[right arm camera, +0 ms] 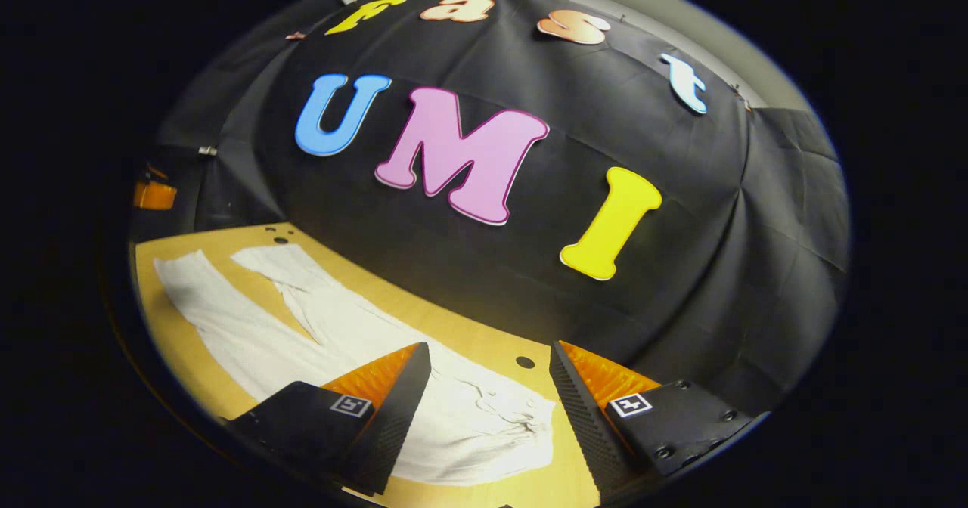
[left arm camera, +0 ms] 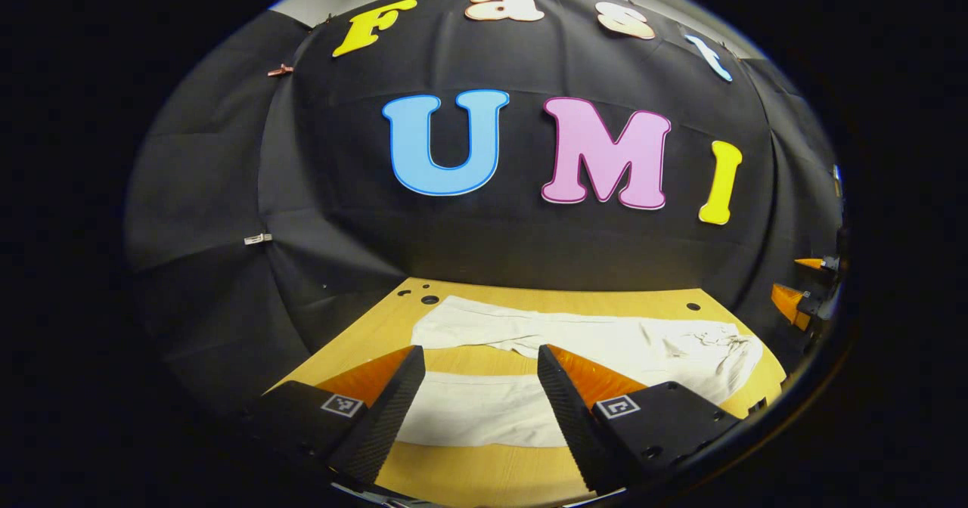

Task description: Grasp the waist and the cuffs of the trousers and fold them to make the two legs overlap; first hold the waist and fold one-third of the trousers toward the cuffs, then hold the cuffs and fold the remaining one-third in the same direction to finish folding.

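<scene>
White trousers [left arm camera: 605, 338]: one pair, lying flat and unfolded on the wooden desk [left arm camera: 484, 470], legs apart in a narrow V with bare wood between them. Fabric mostly smooth; creased and bunched at the waist.

Left gripper view: both legs run across the desk, the farther leg close to the back edge, the nearer leg passing under the gap between this gripper's fingers. The wrinkled waist [left arm camera: 715, 345] lies toward the desk's right edge. The cuff of the nearer leg is covered by the left gripper [left arm camera: 481, 360] and cannot be made out.

Right gripper view: trousers [right arm camera: 318, 326] seen from the waist end, both legs stretching away toward the far left corner of the desk [right arm camera: 544, 485], cuff ends visible there. The rumpled waist [right arm camera: 491, 417] sits between and below the fingers of the right gripper [right arm camera: 490, 357], near the back edge.

Left gripper: fingers spread wide, holding nothing, poised above the nearer leg.
Right gripper: fingers spread wide, holding nothing, above the waist; also visible small at the right rim of the left gripper view [left arm camera: 805, 285], partly cut off.

Desk: light wood, several small dark holes [left arm camera: 429, 299] along the back edge. Black cloth wall [left arm camera: 484, 251] directly behind.
</scene>
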`<move>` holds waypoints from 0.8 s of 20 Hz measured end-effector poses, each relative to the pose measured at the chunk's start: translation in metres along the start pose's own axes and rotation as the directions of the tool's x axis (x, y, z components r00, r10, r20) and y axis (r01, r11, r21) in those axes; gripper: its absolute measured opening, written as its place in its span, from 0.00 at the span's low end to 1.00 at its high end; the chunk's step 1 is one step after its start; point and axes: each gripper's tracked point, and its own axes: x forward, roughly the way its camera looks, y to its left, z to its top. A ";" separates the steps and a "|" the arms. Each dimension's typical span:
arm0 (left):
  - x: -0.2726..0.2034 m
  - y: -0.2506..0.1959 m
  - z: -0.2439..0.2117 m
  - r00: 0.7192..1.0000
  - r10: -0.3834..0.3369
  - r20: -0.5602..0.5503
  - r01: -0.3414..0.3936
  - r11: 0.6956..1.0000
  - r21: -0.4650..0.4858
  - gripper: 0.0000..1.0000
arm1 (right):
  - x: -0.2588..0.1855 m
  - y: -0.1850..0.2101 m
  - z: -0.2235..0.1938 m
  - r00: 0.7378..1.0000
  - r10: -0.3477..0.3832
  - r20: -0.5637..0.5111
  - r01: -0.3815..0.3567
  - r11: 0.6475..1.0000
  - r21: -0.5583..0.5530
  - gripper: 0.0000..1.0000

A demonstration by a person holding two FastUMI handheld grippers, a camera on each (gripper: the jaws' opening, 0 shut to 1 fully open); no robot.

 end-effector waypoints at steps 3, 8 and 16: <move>0.002 0.003 -0.009 0.999 0.018 -0.033 -0.018 0.999 0.027 0.96 | 0.011 -0.020 -0.040 0.997 0.052 -0.061 -0.059 0.991 -0.123 0.98; 0.006 0.005 -0.024 0.995 0.037 -0.090 -0.031 0.997 0.064 0.95 | 0.019 -0.043 -0.104 0.974 0.136 -0.182 -0.187 0.934 -0.303 0.98; 0.012 0.001 -0.047 0.981 0.079 -0.179 -0.068 0.995 0.067 0.95 | 0.008 -0.025 -0.221 0.855 0.343 -0.389 -0.519 0.564 -0.642 0.98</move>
